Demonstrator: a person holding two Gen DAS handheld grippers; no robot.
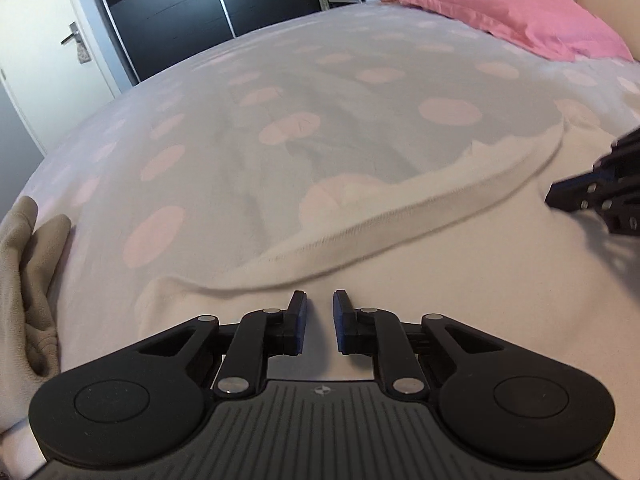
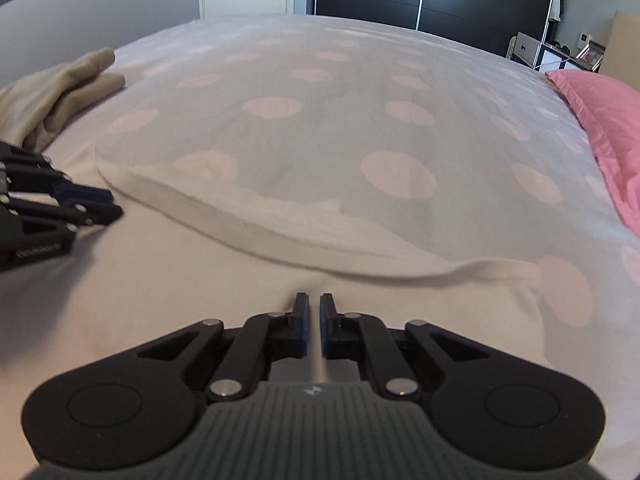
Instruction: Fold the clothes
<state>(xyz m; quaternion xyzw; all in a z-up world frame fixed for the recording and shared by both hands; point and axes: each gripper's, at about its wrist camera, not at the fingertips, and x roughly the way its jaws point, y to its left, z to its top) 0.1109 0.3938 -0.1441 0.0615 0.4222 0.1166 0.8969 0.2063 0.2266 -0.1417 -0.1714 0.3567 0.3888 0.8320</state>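
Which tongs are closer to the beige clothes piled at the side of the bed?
The left tongs. In their view, the beige clothes lie right beside them; from the right tongs, the pile sits far off, beyond the left tongs. Both hover over the white garment.

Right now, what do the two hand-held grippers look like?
Both match. The left hand-held gripper and right hand-held gripper are matte black, with two slim fingers lined in blue pads, silver pivot pins, round side discs and a ribbed grey body bearing a small logo. No cables or sleeves show.
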